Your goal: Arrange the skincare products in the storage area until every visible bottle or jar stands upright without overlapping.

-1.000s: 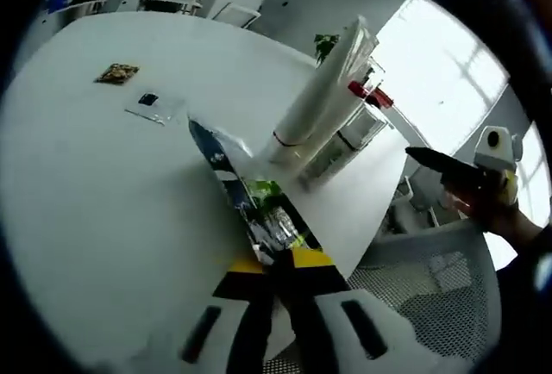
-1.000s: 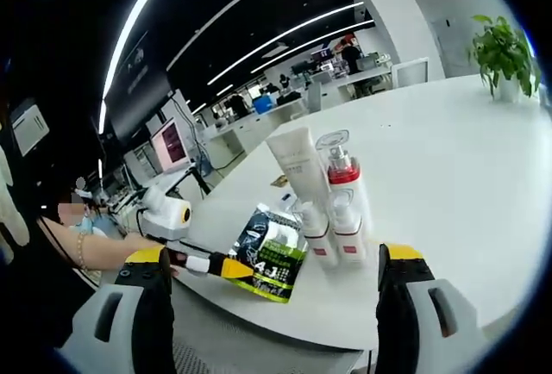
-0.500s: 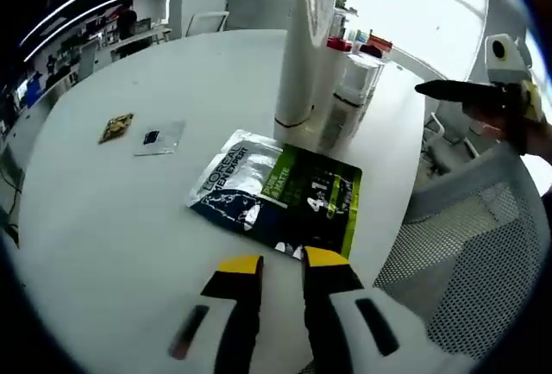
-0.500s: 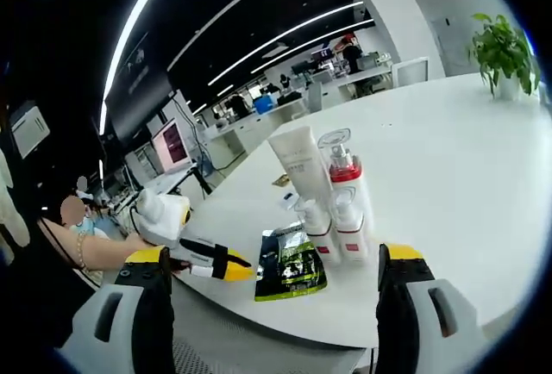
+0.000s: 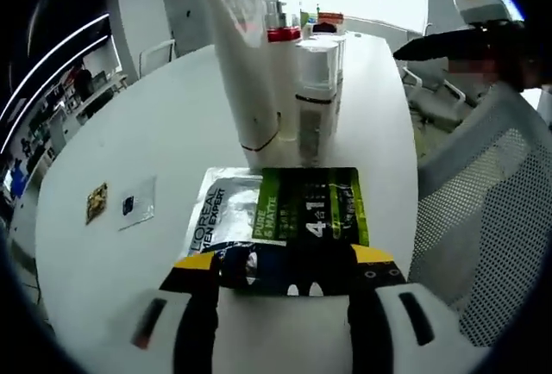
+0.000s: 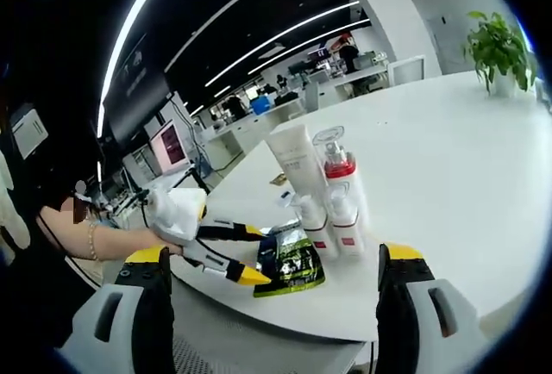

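Your left gripper (image 5: pixel 285 262): jaws wide, straddling flat black-green foil sachet (image 5: pixel 289 219) on white tabletop (image 5: pixel 138 133). Your right gripper (image 6: pixel 272 262): jaws wide, empty.

sachet (image 5: pixel 285 223): flat on table | tube (image 5: pixel 240 55), 3 bottles (image 5: pixel 297 72): upright, clustered beside it

A mesh chair (image 5: pixel 483 210) stands beside the white table (image 5: pixel 129 150); a potted plant (image 6: pixel 496 46) sits on it.

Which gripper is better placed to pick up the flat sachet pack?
Left. The left gripper is open, its jaws on either side of the sachet pack edge. The right gripper is open but farther back, off the white table.
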`<state>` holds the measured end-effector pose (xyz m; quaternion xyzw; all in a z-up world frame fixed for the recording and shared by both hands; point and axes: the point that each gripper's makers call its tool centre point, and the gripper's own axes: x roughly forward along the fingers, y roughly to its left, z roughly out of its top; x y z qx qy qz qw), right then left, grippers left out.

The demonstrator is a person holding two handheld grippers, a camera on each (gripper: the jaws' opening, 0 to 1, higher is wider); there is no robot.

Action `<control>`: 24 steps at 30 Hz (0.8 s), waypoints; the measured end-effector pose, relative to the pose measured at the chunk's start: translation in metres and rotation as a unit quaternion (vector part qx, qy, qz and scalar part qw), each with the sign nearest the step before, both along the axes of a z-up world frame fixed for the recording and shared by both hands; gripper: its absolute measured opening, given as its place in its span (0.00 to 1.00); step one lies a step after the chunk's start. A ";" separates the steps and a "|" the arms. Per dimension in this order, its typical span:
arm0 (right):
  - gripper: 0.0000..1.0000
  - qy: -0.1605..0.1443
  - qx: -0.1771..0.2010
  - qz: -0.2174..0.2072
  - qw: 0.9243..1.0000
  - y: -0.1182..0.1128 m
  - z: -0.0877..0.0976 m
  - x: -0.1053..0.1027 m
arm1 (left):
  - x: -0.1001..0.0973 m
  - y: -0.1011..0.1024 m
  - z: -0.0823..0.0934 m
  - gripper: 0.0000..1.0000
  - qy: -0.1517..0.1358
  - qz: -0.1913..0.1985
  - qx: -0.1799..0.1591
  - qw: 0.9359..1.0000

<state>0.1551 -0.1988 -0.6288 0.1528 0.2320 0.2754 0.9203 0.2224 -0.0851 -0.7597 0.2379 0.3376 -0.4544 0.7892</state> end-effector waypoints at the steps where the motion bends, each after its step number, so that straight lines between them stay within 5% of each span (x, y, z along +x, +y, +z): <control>1: 1.00 0.000 0.000 -0.002 1.000 -0.001 -0.001 -0.001 | 0.002 0.000 -0.001 0.63 0.003 0.000 0.004 1.000; 8: 1.00 0.004 0.004 -0.012 1.000 -0.007 -0.003 -0.003 | 0.006 0.000 -0.007 0.79 0.035 -0.003 0.015 0.999; 24: 1.00 0.005 0.009 -0.015 1.000 -0.006 -0.003 -0.006 | 0.005 0.006 -0.011 0.81 0.050 -0.083 0.052 0.994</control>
